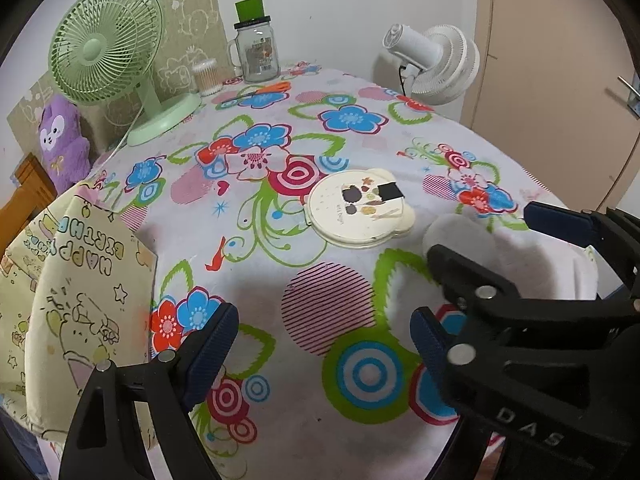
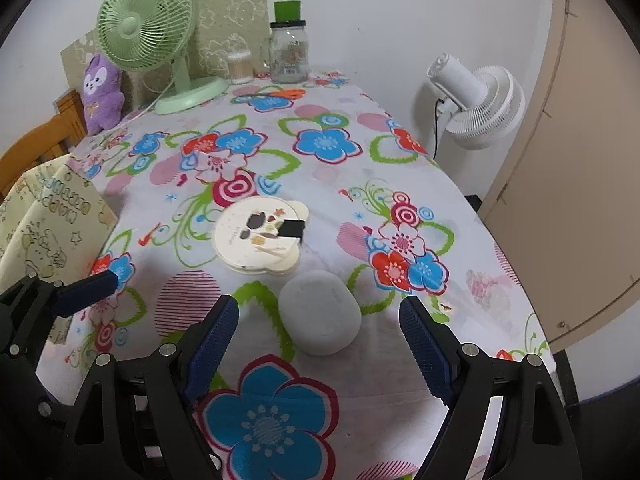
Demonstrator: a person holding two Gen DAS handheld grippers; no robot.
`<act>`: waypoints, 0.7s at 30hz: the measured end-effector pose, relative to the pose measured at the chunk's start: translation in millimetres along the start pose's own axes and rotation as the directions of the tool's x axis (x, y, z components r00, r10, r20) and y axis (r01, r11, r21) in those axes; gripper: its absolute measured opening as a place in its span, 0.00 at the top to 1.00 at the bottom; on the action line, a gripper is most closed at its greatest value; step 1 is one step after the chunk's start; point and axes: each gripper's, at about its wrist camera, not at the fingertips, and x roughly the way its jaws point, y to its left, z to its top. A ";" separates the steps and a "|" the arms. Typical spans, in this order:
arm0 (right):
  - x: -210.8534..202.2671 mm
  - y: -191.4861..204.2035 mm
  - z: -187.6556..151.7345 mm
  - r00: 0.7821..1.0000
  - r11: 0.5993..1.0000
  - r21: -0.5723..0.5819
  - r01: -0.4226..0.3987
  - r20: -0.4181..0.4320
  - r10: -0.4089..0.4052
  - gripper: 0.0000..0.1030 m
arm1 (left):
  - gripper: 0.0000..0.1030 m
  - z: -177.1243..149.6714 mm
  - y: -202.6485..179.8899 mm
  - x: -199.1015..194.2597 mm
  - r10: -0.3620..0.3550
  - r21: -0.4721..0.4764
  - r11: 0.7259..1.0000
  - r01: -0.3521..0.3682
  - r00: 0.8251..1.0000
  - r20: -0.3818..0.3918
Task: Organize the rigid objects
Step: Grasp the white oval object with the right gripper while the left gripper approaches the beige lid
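Blue ribbed pads on black fingers fill the bottom of both views. Left gripper point(image 1: 324, 344) stands wide open over bare cloth point(image 1: 304, 248), nothing between its pads. Right gripper point(image 2: 320, 344) is likewise wide open, empty, with the grey oval case point(image 2: 320, 314) lying on the cloth just ahead of the gap between its pads and untouched. In the left view the right gripper's fingers cross in front of that case point(image 1: 460, 236) and hide its near half; white letters "DAS" read on the black body at lower right.

Just beyond the case lies a cream bear-eared compact point(image 2: 260, 238), flat, with small dark and brown stickers and a black square on its lid; faint writing on it is too small to read. Case and compact sit near each other, apart.

At the table's left edge hangs a pale yellow bag point(image 1: 72, 280) printed "HAPPY BIRTHDAY", seen upside down, beside a wooden chair point(image 2: 44, 136). Along the far edge stand a green desk fan point(image 2: 148, 28), a purple plush point(image 2: 102, 88) leaning by it, a tub of cotton swabs point(image 2: 240, 66) and a glass mug jar point(image 2: 289, 54) with a black lid and green cap; its label cannot be read. Orange-handled scissors point(image 1: 264, 90) lie in front of the jar. A white fan point(image 2: 476, 100) stands off the table's right corner, near a beige door point(image 2: 560, 160).
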 end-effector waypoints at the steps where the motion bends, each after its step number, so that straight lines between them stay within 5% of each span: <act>1: 2.3 -1.2 -0.4 1.000 1.000 0.002 0.002 -0.003 -0.002 0.18 | 0.13 0.3 -0.1 2.5 0.001 0.001 1.000 -0.001 1.000 -0.003; 13: 29.2 -5.8 -0.5 0.998 1.000 0.025 0.002 -0.057 0.000 0.18 | 0.13 1.3 -1.9 20.6 -0.009 0.005 1.000 0.010 0.999 -0.034; 15: 31.5 -5.7 -0.5 0.998 1.000 0.028 -0.012 -0.061 0.013 0.23 | 0.13 1.7 -2.3 20.6 -0.006 0.009 1.000 0.007 0.999 -0.032; 17: 34.6 -5.6 -0.7 0.997 0.999 0.033 -0.021 -0.070 0.023 0.38 | 0.13 2.7 -2.8 21.0 -0.004 0.013 1.000 0.005 1.000 -0.031; 21: 34.5 -4.6 0.2 0.998 0.999 0.026 -0.028 -0.057 0.030 0.46 | 0.13 5.7 -3.6 22.5 -0.005 0.017 1.000 0.005 0.999 -0.032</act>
